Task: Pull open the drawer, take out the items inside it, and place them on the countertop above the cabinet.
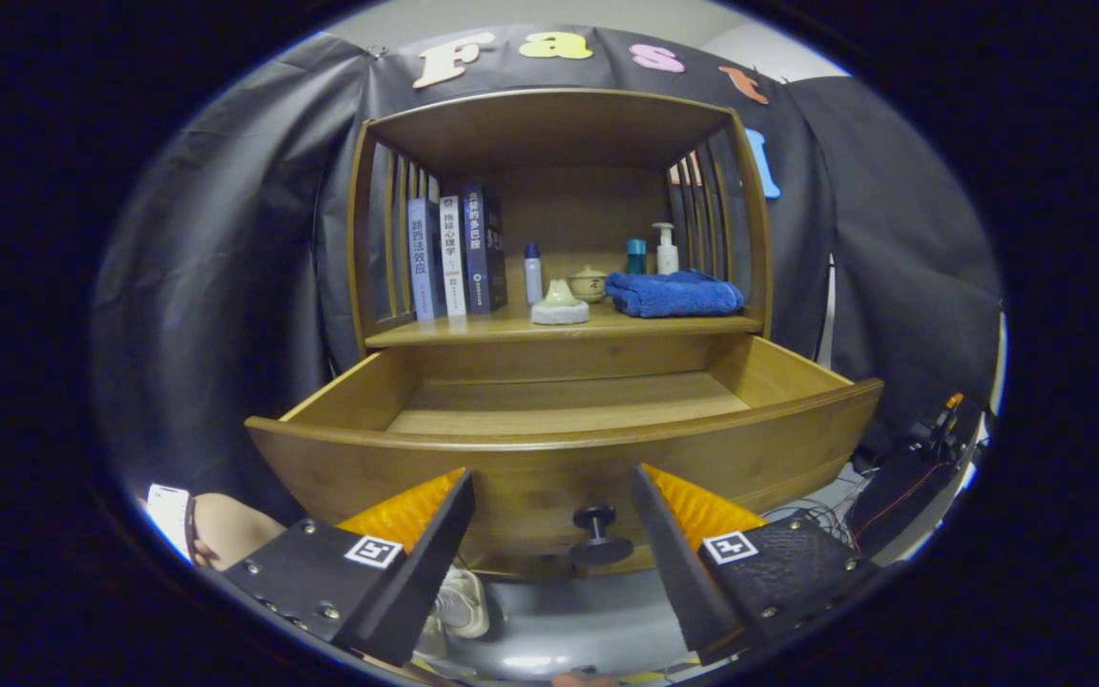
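Note:
The wooden drawer [559, 448] of the cabinet stands pulled out toward me, and what I see of its inside is bare wood. Its dark round knob [597, 534] sits on the drawer front, just ahead of and between my fingers. My gripper [549, 487] is open, its fingertips wide apart on either side of the knob and touching nothing. On the countertop [473, 329] above the drawer lie a folded blue towel [673, 293], a pale cone-shaped piece on a round base [560, 303], a small lidded jar [589, 283], bottles and books.
Three upright books [459, 253] stand at the left of the countertop under the slatted shelf frame. A small bottle [532, 272], a teal bottle [636, 256] and a pump bottle [667, 248] stand at the back. A person's arm with a watch [196, 525] is lower left; cables [912, 458] lie lower right.

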The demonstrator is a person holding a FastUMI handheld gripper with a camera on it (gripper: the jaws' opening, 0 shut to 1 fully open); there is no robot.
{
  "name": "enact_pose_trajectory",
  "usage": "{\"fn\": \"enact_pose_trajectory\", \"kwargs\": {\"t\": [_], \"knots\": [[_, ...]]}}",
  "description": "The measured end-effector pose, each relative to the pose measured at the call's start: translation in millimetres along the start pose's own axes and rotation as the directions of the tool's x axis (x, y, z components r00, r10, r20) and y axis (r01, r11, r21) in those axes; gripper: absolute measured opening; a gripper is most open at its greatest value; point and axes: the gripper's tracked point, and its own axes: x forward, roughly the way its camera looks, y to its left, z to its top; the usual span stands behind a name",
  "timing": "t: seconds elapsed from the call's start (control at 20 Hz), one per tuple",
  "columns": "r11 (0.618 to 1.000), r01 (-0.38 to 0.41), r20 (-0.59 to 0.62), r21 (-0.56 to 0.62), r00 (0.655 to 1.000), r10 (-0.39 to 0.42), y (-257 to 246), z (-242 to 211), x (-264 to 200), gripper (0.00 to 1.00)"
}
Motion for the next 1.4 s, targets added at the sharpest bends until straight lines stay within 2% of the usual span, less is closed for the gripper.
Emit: {"fn": "enact_pose_trajectory", "kwargs": {"t": [0.8, 1.4], "knots": [[1.0, -0.016, -0.056, 0.012, 0.998, 0.017, 3, -24, 17, 0.99], [1.0, -0.019, -0.039, -0.005, 0.999, 0.018, 1, -24, 18, 0.99]]}}
